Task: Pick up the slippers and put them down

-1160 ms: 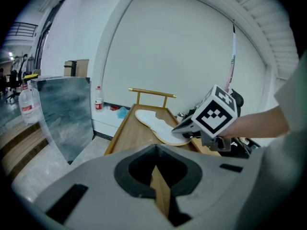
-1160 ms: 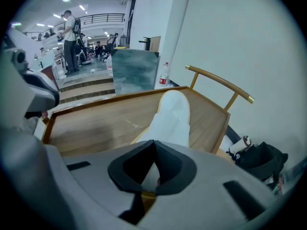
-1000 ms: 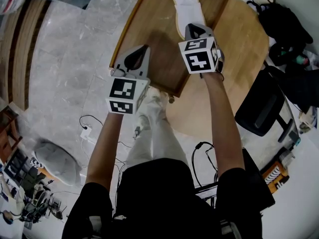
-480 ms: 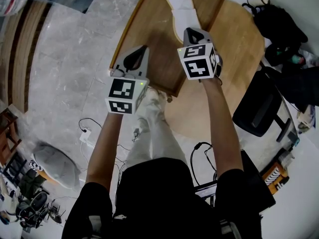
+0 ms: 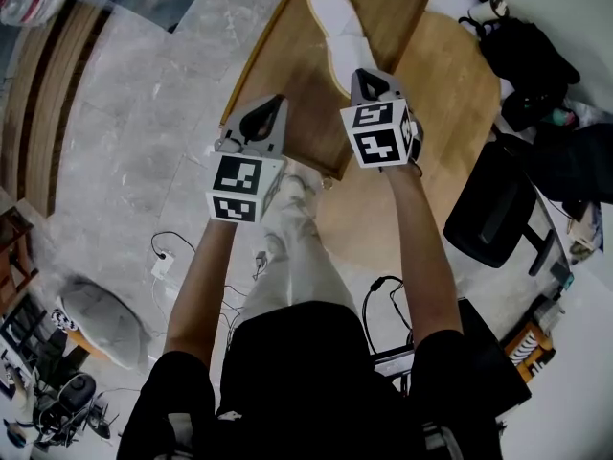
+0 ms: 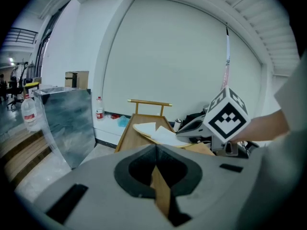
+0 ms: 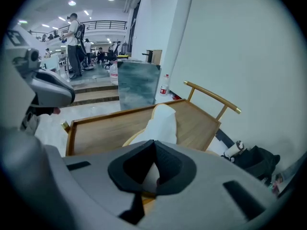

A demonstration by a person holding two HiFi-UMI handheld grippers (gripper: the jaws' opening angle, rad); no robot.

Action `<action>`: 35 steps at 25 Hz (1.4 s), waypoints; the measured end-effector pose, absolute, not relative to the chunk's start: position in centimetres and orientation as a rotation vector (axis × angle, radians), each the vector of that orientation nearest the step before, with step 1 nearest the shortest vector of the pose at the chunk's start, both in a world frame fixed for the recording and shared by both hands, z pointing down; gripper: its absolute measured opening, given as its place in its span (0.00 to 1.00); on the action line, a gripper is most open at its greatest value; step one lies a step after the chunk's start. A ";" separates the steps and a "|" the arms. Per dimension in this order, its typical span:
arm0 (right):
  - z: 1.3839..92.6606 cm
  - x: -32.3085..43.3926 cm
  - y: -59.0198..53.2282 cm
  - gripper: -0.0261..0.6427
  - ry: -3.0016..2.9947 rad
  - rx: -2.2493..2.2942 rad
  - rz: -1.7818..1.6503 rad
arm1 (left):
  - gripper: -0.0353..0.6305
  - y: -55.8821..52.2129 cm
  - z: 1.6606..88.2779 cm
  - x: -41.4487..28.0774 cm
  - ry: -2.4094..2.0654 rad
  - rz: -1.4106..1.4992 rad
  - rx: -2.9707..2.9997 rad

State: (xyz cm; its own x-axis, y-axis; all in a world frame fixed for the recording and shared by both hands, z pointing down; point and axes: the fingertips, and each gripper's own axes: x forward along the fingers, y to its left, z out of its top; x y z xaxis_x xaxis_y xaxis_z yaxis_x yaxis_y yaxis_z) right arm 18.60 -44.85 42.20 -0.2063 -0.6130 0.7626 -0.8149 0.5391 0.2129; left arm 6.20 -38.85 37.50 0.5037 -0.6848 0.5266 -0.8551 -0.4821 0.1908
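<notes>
One white slipper [image 5: 340, 29] with a pale yellow sole stretches away from my right gripper [image 5: 371, 75] over the wooden rimmed tray [image 5: 407, 8]. The right gripper is shut on the slipper's near end; in the right gripper view the slipper [image 7: 162, 122] runs forward from the closed jaws [image 7: 154, 145]. My left gripper [image 5: 271, 105] hovers over the tray's near left edge, shut, with nothing in it. In the left gripper view its jaws [image 6: 156, 150] meet, and the slipper [image 6: 158, 133] shows ahead beside the right gripper's marker cube [image 6: 225, 119]. I see no second slipper.
A round wooden table [image 5: 465, 94] lies under the tray's right side. A black office chair [image 5: 498, 214] and a black bag [image 5: 532, 56] stand to the right. Cables and a power strip [image 5: 163, 255] lie on the grey floor. A grey panel [image 7: 136, 83] stands beyond the tray.
Both grippers have risen slightly. The slipper has come along with the right gripper, and its far end, cut off a second ago, is now fully in view.
</notes>
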 end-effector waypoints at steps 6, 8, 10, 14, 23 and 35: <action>40.3 17.7 -42.2 0.04 -1.931 1.162 0.287 | 0.06 -36.4 36.2 5.4 -1.274 0.550 2.326; 39.3 17.4 -41.4 0.04 -1.940 1.163 0.274 | 0.06 -36.0 35.3 5.2 -1.305 0.525 2.351; 38.2 17.3 -40.6 0.04 -1.945 1.162 0.261 | 0.06 -35.4 34.5 5.0 -1.323 0.511 2.365; 36.2 16.5 -39.1 0.04 -1.968 1.173 0.237 | 0.06 -33.2 33.2 4.2 -1.315 0.524 2.346; 31.4 15.0 -34.5 0.04 -2.026 1.195 0.191 | 0.06 -29.9 28.7 3.4 -1.390 0.466 2.412; 24.5 11.8 -27.3 0.04 -2.079 1.190 0.078 | 0.06 -22.1 23.3 1.3 -1.449 0.448 2.446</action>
State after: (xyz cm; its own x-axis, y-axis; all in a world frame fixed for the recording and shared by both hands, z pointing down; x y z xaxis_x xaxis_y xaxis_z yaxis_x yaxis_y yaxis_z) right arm 11.77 -27.28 24.51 -0.3074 -0.7254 0.6158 -0.7693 0.5704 0.2878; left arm 1.31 -22.13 23.31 0.4539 -0.8006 0.3910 -0.8817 -0.4671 0.0671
